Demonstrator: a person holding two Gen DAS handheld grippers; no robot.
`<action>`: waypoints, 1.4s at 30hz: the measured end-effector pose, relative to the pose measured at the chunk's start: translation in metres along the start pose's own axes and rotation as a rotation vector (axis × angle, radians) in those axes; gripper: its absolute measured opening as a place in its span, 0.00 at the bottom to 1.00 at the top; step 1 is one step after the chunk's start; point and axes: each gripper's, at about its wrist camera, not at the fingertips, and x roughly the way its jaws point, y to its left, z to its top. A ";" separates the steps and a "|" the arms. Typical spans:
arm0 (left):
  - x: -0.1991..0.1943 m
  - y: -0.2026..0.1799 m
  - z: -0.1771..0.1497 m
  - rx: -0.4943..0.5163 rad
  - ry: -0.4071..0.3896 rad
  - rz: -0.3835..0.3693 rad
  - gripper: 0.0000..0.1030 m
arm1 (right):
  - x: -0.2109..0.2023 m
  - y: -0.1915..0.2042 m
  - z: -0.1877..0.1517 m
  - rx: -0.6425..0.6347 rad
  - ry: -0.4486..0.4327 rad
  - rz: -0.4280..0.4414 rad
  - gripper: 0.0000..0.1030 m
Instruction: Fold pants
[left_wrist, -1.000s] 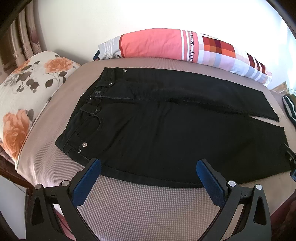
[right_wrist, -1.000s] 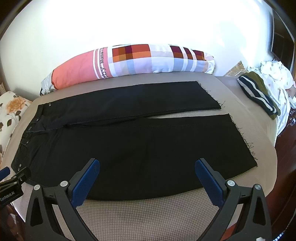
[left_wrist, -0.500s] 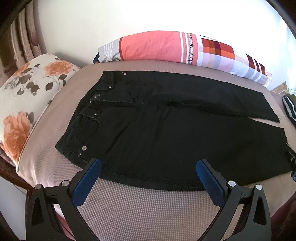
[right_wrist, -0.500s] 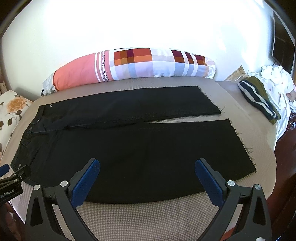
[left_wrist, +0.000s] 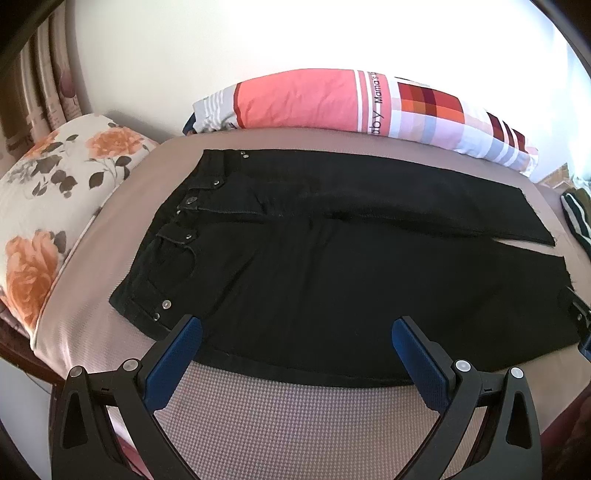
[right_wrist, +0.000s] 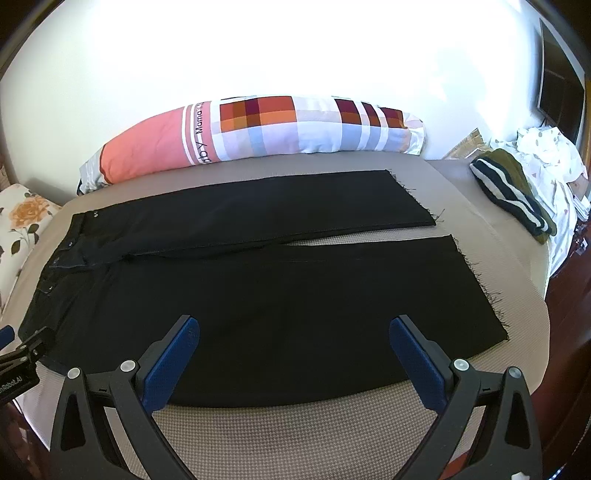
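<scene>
Black pants (left_wrist: 332, 258) lie flat and spread on the bed, waistband to the left, both legs running right with frayed hems. They also show in the right wrist view (right_wrist: 277, 288). My left gripper (left_wrist: 295, 328) is open and empty, hovering over the near edge of the pants by the hip. My right gripper (right_wrist: 291, 328) is open and empty, over the near leg's front edge. The left gripper's body shows at the left edge of the right wrist view (right_wrist: 18, 362).
A long pink and checked bolster (left_wrist: 351, 103) lies along the wall behind the pants. A floral pillow (left_wrist: 48, 199) sits at the left. Striped folded clothes (right_wrist: 509, 192) and white laundry (right_wrist: 550, 155) are at the bed's right end. The bed's taupe cover (right_wrist: 295, 435) runs below the pants.
Both grippers have drawn back and risen slightly, so the pants sit a little further away in both views. The pants have not moved.
</scene>
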 end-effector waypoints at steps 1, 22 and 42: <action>0.000 0.000 0.000 0.000 -0.001 0.000 0.99 | 0.000 0.000 0.000 0.001 0.001 -0.001 0.99; -0.001 0.001 0.000 -0.007 -0.007 0.007 0.99 | 0.003 -0.002 0.000 0.008 0.019 -0.012 0.99; 0.005 0.013 0.012 -0.013 -0.010 0.004 0.99 | 0.011 0.000 0.002 0.014 0.043 -0.037 0.99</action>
